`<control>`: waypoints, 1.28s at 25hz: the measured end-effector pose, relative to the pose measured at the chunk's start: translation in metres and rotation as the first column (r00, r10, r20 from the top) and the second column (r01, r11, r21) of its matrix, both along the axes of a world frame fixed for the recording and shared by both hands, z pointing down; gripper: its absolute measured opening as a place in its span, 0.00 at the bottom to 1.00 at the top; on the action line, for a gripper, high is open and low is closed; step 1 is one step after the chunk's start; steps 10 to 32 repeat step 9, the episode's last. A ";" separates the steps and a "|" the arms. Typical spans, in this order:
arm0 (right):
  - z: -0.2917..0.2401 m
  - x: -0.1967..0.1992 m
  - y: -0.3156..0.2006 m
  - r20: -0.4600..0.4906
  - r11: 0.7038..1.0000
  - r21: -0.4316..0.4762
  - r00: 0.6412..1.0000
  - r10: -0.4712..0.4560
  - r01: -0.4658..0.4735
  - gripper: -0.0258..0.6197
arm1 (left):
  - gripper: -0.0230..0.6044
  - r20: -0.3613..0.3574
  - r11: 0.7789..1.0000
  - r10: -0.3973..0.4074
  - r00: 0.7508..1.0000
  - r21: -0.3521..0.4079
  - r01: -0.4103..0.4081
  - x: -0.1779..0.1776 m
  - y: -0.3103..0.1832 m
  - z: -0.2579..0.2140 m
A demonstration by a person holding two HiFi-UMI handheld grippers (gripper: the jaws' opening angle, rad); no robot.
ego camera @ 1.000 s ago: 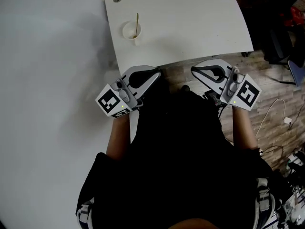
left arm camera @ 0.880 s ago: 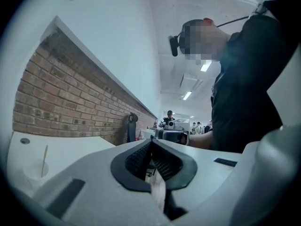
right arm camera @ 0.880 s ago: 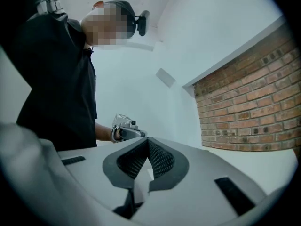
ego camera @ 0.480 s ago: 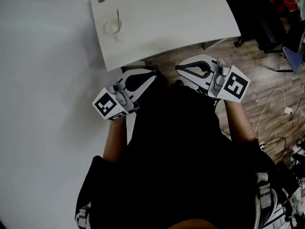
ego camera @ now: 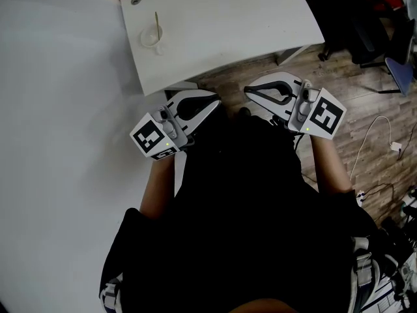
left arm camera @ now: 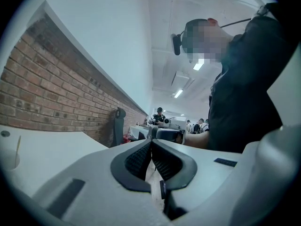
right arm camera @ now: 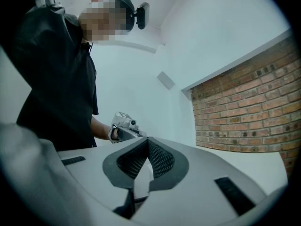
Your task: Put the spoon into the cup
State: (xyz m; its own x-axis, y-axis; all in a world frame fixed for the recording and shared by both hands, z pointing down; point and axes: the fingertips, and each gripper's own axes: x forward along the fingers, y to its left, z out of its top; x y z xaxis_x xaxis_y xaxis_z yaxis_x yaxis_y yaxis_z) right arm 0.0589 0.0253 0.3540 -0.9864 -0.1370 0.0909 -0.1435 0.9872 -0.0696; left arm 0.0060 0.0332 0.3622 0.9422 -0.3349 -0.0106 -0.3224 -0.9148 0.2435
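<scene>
Jaws on my left gripper point(ego camera: 214, 103) and right gripper point(ego camera: 249, 91) are pressed together with nothing between them, both hanging off the near edge of the white table point(ego camera: 247, 25). Ahead and leftward, nearer my left gripper, the small white paper cup point(ego camera: 150, 39) stands well apart. The thin wooden spoon point(ego camera: 156, 22) is already nearly upright inside it.

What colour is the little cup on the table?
The cup is white, like the table; the head view shows it best.
</scene>
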 end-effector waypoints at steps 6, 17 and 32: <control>0.008 0.003 0.000 -0.010 1.000 -0.001 1.000 0.006 -0.006 0.05 | 0.06 -0.008 1.000 0.007 1.000 -0.002 -0.007 0.003 0.000 0.008; 0.011 0.004 -0.001 -0.010 1.000 0.001 1.000 0.010 -0.010 0.05 | 0.06 -0.009 1.000 0.012 1.000 -0.003 -0.012 0.005 0.000 0.011; 0.011 0.004 -0.001 -0.010 1.000 0.001 1.000 0.010 -0.010 0.05 | 0.06 -0.009 1.000 0.012 1.000 -0.003 -0.012 0.005 0.000 0.011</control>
